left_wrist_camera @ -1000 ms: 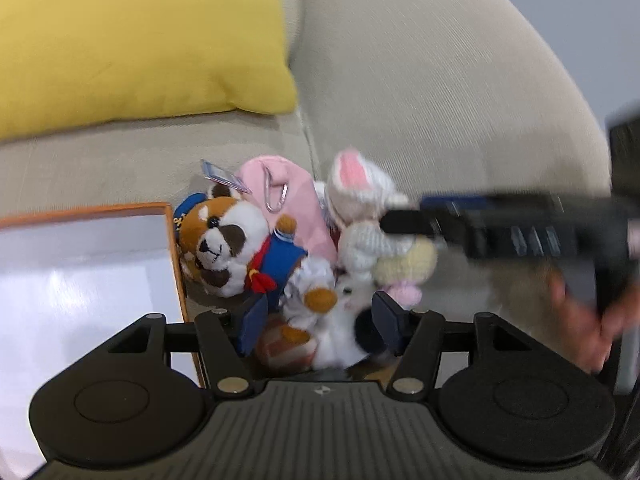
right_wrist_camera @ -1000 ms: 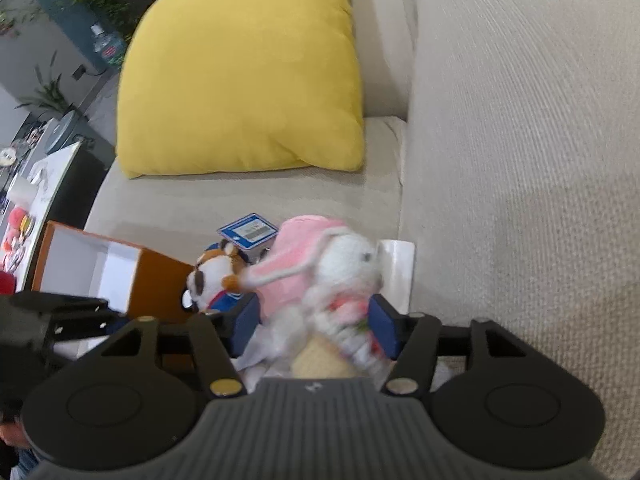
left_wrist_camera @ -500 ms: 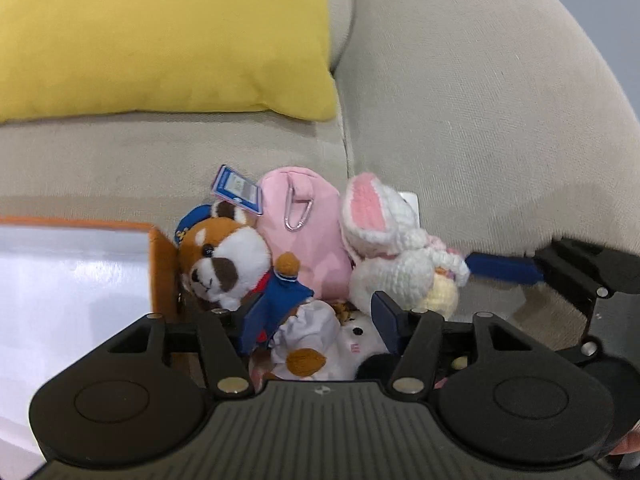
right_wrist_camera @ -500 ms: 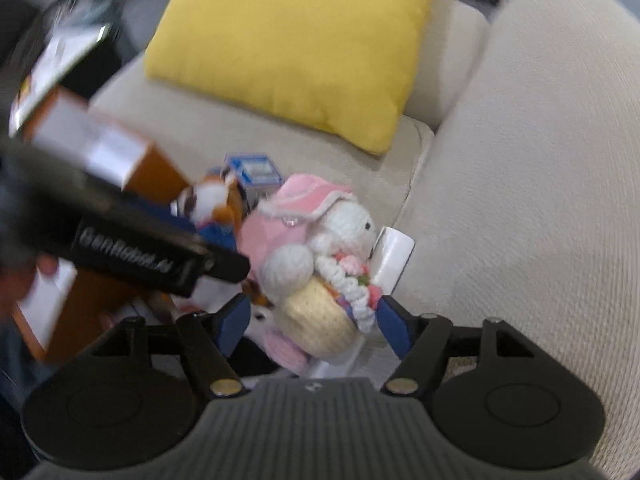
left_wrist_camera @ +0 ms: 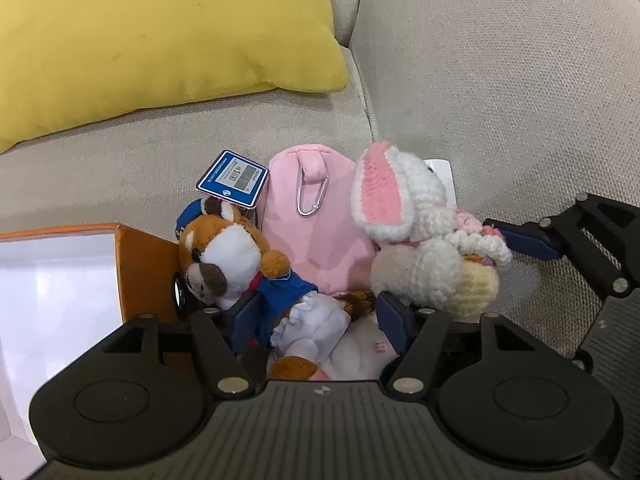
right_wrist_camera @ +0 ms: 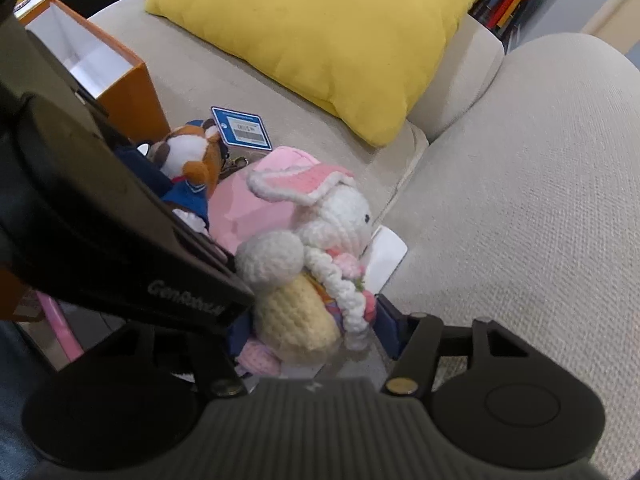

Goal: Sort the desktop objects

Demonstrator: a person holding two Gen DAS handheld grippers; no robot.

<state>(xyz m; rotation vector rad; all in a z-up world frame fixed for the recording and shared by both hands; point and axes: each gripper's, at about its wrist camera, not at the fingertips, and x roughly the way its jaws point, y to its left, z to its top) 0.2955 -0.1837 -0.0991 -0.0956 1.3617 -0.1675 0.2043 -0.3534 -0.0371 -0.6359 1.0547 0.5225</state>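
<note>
Both claws now lowered onto the toy pile beside the orange box point(left_wrist_camera: 140, 264): left gripper point(left_wrist_camera: 316, 316) opening, straddling the red panda plush point(left_wrist_camera: 224, 256), unpinched; right gripper point(right_wrist_camera: 312, 332) closing around the crocheted rabbit point(right_wrist_camera: 312, 248), no longer aloft, grasp imminent.

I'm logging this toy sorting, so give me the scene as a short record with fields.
surface: beige sofa
cushion: yellow pillow
toys: fox plush, pink pouch, crochet bunny
container: orange box, beside the fox plush
left gripper: opening, around the fox plush
right gripper: closing, around the crochet bunny
</note>
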